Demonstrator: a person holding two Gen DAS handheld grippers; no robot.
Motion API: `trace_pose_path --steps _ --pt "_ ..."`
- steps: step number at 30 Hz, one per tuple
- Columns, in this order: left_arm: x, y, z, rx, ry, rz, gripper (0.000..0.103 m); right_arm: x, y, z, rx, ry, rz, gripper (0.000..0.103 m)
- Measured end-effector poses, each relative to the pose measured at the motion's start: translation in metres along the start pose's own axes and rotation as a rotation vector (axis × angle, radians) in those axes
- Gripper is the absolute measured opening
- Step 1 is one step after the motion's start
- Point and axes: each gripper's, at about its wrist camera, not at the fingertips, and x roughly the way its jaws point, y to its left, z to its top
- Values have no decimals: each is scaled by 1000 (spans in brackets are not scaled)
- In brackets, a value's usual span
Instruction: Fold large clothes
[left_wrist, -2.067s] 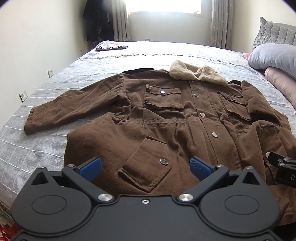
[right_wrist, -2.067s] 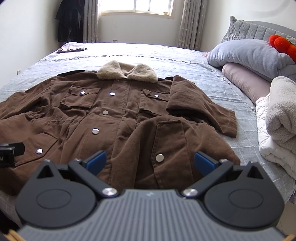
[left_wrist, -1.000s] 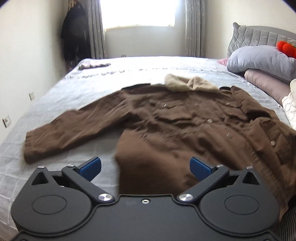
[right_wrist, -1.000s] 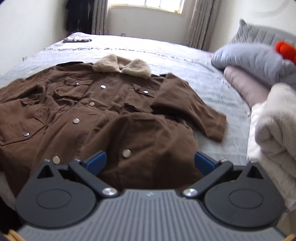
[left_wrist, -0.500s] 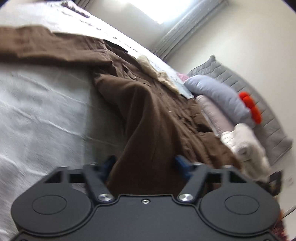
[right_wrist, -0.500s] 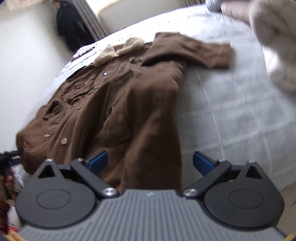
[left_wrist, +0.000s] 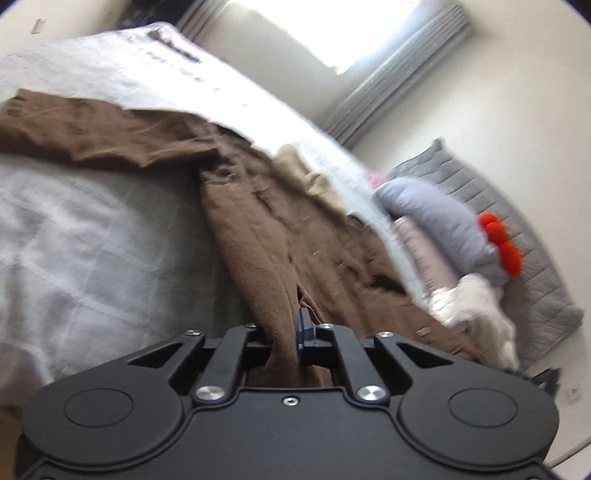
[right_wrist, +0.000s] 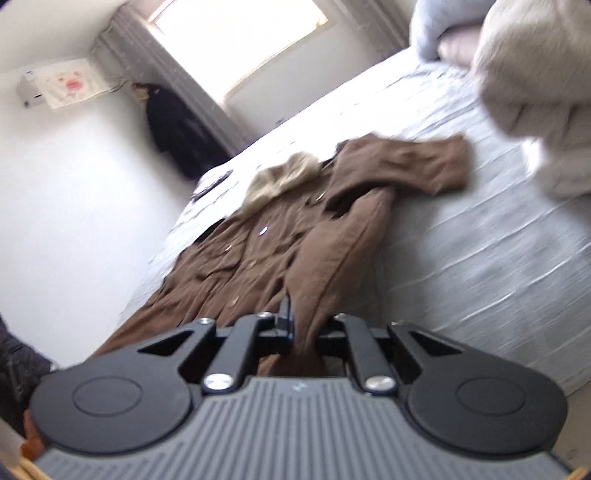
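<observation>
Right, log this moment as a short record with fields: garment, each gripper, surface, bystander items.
garment: brown coat with a beige fleece collar, front up, sleeves spread
left gripper: shut on the coat's hem edge
right gripper: shut on the coat's hem edge
surface: bed with a grey quilted cover
bystander items: grey pillow, red plush, folded cream blanket

Grey quilted bed (left_wrist: 74, 236), grey pillow (left_wrist: 436, 218), red plush (left_wrist: 500, 247), cream blanket (right_wrist: 535, 74).
</observation>
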Motion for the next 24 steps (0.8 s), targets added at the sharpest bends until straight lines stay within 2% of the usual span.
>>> trace_pose_path --steps 1,3,4,6,8,9,10,11,12,13,15,16,17,18,20,21,23,24 --pt "3 3 -3 1 18 58 8 1 -7 -1 10 13 -36 7" --pt "18 15 -12 43 85 159 10 14 -21 -6 -6 75 -162 7" --pt "30 23 -17 47 130 198 15 24 -25 -10 -19 121 -225 7" --pt "53 36 -32 63 209 262 18 46 -34 -21 -33 206 -354 18" --pt "60 39 -42 92 216 304 25 48 -39 -32 -50 208 -424 34" --pt "57 38 -43 102 202 281 36 45 -39 -33 -58 199 -420 41" --pt "54 37 -43 110 194 247 52 42 -38 -34 -59 189 -398 60" --pt "53 36 -43 117 186 227 60 40 -38 -35 -64 180 -368 74" --pt "54 35 -43 128 175 219 69 46 -35 -35 -73 181 -344 75" --pt "56 36 -43 140 174 222 69 48 -34 -36 -78 190 -321 75" --pt "64 37 -42 151 192 239 66 60 -31 -37 -87 231 -306 64" --pt "64 37 -44 160 196 256 59 74 -30 -37 -102 262 -352 48" --pt "64 34 -44 183 201 294 53 80 -31 -38 -132 284 -440 44" --pt "64 31 -46 228 202 354 51 80 -28 -39 -166 279 -500 44" --pt "57 19 -47 333 181 472 54 71 -21 -34 -178 234 -550 50" --pt "53 18 -46 353 174 493 57 65 -16 -30 -182 199 -556 52" --pt "40 19 -36 345 130 499 68 57 -3 -20 -202 139 -520 69" --pt "34 22 -27 329 85 489 76 55 6 -13 -208 111 -491 74"
